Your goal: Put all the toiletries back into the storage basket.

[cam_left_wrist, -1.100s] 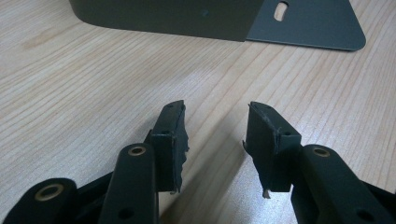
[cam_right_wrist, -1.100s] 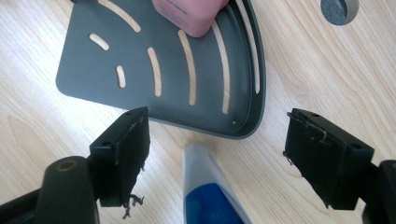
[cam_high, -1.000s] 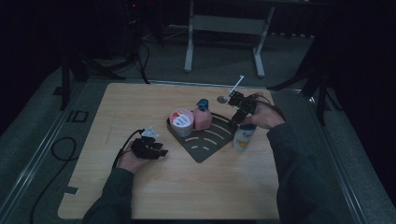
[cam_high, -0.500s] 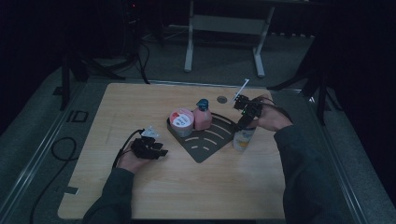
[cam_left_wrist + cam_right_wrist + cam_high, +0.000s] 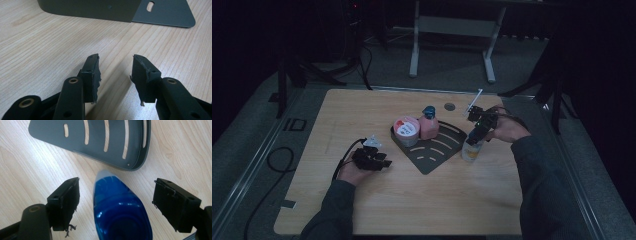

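From the high view, we saw the right gripper (image 5: 475,134) poised above a small bottle (image 5: 472,150) that stood on the table (image 5: 362,110) just beside the right edge of the dark slotted rack (image 5: 432,150). On the rack's far part stood a pink bottle (image 5: 428,128) with a teal cap and, touching it on the left, a round tub (image 5: 406,131) with a red and white lid. The left gripper (image 5: 371,159) rested low on the table, well apart from the rack's left side, with its cable looping off to the left. How the jaws stood we could not tell from up there — both grippers were small and dark.

In the left gripper view, its jaws stood partly open with nothing between them but bare wood. The rack (image 5: 105,10) lay beyond them, its wall and flat corner across the top.

In the right gripper view, the jaws stood wide, one on each side of the bottle (image 5: 120,210) — its blue cap sat between them, and neither pad touched it. A gap of table showed on both sides of the cap. The rack (image 5: 95,142) lay just past the bottle, its curved rim near the bottle's pale shoulder.
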{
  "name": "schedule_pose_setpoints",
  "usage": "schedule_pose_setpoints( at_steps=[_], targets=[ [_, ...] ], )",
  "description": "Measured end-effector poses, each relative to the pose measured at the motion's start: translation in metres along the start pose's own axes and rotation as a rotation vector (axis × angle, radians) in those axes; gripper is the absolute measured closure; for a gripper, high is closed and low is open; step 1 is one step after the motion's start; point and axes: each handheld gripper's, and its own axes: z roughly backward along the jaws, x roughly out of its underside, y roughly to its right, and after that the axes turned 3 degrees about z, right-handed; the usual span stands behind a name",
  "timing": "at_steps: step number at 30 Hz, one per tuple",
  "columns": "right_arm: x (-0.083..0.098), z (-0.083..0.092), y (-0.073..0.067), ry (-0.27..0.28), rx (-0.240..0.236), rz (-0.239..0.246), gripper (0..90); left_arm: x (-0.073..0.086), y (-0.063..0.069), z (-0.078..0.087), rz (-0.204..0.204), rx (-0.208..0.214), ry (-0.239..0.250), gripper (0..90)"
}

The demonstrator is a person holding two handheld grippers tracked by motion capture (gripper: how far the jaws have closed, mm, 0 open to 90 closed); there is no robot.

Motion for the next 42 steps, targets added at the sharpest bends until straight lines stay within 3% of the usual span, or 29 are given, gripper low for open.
schedule_pose_setpoints(
  at_steps=[11,34,42],
  targets=[
    [0.007,-0.006,0.002,-0.034,-0.017,0.012,24.0,0.0,0.0,0.0,-0.002,-0.001,-0.002,57.3],
    [0.004,-0.026,0.004,-0.12,-0.063,0.032,43.5,0.0,0.0,0.0,-0.002,-0.002,-0.004,57.3],
    [0.004,-0.03,0.005,-0.12,-0.076,0.029,48.9,0.0,0.0,0.0,-0.002,-0.002,-0.004,57.3]
  ],
)
